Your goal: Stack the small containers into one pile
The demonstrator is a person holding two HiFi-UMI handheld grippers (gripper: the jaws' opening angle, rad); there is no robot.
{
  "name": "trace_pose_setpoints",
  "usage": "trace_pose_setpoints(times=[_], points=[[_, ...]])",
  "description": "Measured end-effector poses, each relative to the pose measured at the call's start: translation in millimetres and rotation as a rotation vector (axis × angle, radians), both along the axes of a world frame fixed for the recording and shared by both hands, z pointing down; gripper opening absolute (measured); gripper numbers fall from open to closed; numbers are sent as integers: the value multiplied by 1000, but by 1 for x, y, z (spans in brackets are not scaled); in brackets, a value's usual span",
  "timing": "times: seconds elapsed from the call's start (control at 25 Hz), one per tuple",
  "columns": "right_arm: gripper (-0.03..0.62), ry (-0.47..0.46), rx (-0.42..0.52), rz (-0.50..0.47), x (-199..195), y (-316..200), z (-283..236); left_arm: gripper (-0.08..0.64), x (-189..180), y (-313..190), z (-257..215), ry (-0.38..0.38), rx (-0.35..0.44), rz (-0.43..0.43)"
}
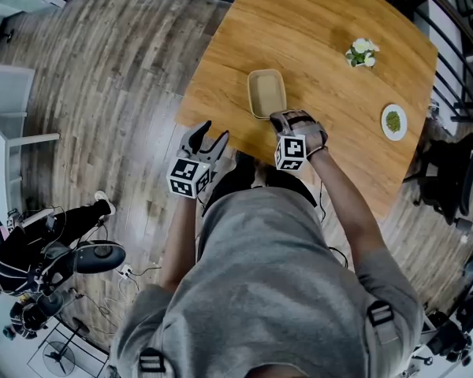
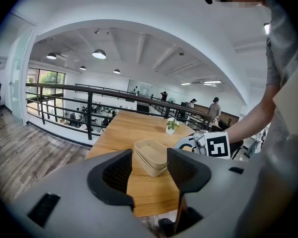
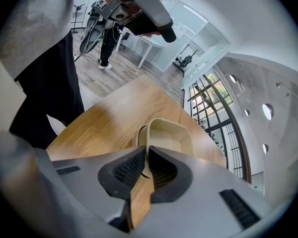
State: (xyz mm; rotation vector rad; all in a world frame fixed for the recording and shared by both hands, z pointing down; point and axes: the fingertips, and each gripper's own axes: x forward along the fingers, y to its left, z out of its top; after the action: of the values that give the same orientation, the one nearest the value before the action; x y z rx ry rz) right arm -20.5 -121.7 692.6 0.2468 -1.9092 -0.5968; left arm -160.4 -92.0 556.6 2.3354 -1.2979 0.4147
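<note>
Two beige small containers [image 1: 266, 93] sit nested in one pile near the front edge of the wooden table [image 1: 331, 22]. My right gripper [image 1: 282, 118] reaches down at the pile's near end, and in the right gripper view it [image 3: 145, 157] is shut on the near rim of the top container [image 3: 170, 134]. My left gripper [image 1: 210, 138] hangs open just off the table's left front edge with nothing between its fingers. In the left gripper view the pile [image 2: 151, 156] shows beyond the open jaws of the left gripper [image 2: 149, 166], some way off.
A small potted plant [image 1: 362, 53] and a little white plate with something green [image 1: 393, 121] stand on the far right of the table. A dark chair [image 1: 449, 172] is to the right. A railing [image 2: 64, 100] runs behind the table.
</note>
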Motion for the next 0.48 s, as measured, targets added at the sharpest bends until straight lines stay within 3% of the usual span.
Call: trace_pose_setpoints(times=[0.48], points=[[64,0,-67,24,3,6,20,235,-2,0,5,-5,-9,-4]])
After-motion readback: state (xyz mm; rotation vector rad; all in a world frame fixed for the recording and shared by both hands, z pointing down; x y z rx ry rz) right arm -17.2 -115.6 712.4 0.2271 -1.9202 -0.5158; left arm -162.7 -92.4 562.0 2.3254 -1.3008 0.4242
